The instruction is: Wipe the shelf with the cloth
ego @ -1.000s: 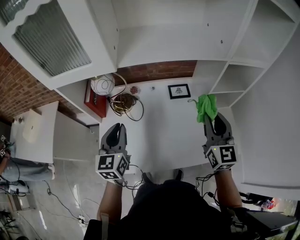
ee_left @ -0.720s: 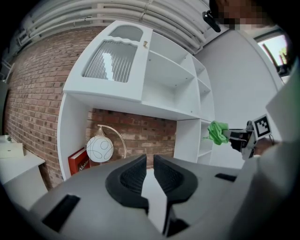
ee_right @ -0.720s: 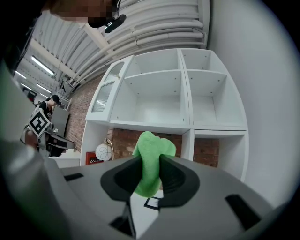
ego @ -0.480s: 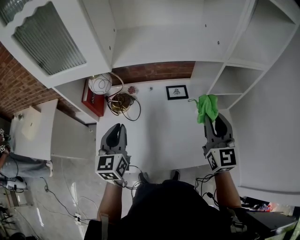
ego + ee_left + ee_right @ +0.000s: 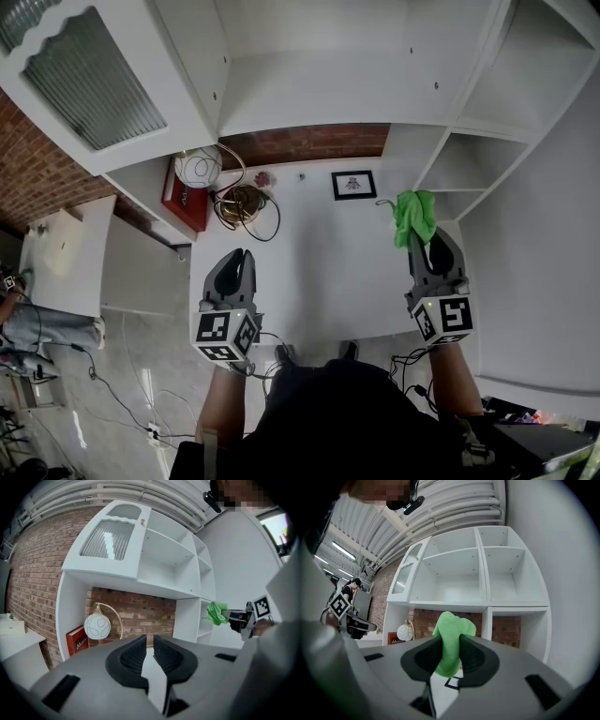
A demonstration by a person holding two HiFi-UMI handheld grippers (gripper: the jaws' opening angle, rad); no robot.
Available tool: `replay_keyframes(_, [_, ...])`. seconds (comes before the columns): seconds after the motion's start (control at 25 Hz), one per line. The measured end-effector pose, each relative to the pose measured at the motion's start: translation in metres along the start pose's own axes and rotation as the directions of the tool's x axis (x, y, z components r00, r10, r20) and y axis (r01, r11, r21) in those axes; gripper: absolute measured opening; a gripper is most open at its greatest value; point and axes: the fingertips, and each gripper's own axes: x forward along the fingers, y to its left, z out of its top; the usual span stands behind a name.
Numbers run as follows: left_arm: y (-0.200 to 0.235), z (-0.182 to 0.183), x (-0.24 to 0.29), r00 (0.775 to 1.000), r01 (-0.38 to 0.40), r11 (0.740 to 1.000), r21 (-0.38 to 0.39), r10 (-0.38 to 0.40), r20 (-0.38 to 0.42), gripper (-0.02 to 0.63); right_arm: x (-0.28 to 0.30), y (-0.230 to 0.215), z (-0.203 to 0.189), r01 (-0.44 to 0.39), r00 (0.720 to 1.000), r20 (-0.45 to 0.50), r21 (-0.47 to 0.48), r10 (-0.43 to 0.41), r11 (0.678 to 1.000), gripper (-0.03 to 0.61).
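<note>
A bright green cloth [image 5: 413, 216] sticks up from my right gripper [image 5: 419, 246], which is shut on it over the right side of the white desk. In the right gripper view the cloth [image 5: 451, 641] bulges between the jaws, with the white shelf unit [image 5: 459, 585] straight ahead. My left gripper [image 5: 240, 255] hovers over the desk's left front, shut with nothing held. In the left gripper view its jaws [image 5: 150, 641] stand almost touching, and the cloth [image 5: 216, 612] shows at the far right. The shelf unit's compartments [image 5: 319, 94] look bare.
Under the shelf unit, on the white desk [image 5: 319, 272], stand a globe lamp [image 5: 199, 169] with a brass base, a red book [image 5: 187, 197] and a small framed picture [image 5: 353, 184]. Narrow side shelves [image 5: 469, 159] rise at the right. Cables trail on the floor at the left.
Both grippers hold nearly the same places; only the head view has shifted slightly. The cloth stays in the right gripper.
</note>
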Motion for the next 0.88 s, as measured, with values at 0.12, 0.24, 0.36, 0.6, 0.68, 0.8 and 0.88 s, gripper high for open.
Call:
replay_keyframes(0.12, [-0.001, -0.004, -0.001, 1.0, -0.001, 1.0, 0.0, 0.001, -0.014, 0.046, -0.001, -0.001, -0.001, -0.004, 1.0, 0.0, 0.004, 0.004, 1.0, 0.092])
replay_keyframes(0.24, [-0.005, -0.004, -0.001, 1.0, 0.0, 1.0, -0.002, 0.0, -0.015, 0.046, -0.002, -0.001, -0.004, -0.009, 1.0, -0.004, 0.006, 0.009, 1.0, 0.092])
replay_keyframes(0.36, [-0.009, -0.005, 0.0, 1.0, 0.003, 1.0, -0.001, -0.003, -0.015, 0.046, -0.004, -0.002, -0.006, -0.01, 1.0, -0.01, 0.007, 0.01, 1.0, 0.092])
replay_keyframes(0.6, [-0.012, -0.006, 0.001, 1.0, 0.006, 1.0, -0.004, -0.007, -0.024, 0.046, -0.004, -0.002, -0.006, -0.019, 1.0, -0.014, -0.001, 0.019, 1.0, 0.092])
replay_keyframes(0.68, [-0.013, -0.007, 0.002, 1.0, 0.007, 1.0, -0.006, -0.007, -0.025, 0.046, -0.004, -0.002, -0.007, -0.023, 1.0, -0.016, -0.004, 0.023, 1.0, 0.092])
replay_keyframes(0.8, [-0.015, -0.007, 0.002, 1.0, 0.007, 1.0, -0.005, -0.007, -0.024, 0.046, -0.003, -0.002, -0.007, -0.027, 0.999, -0.017, -0.007, 0.027, 1.0, 0.092])
replay_keyframes(0.88, [-0.017, -0.006, 0.003, 1.0, 0.007, 1.0, -0.003, -0.007, -0.024, 0.046, -0.003, -0.002, -0.008, -0.032, 0.999, -0.019, -0.01, 0.032, 0.999, 0.092])
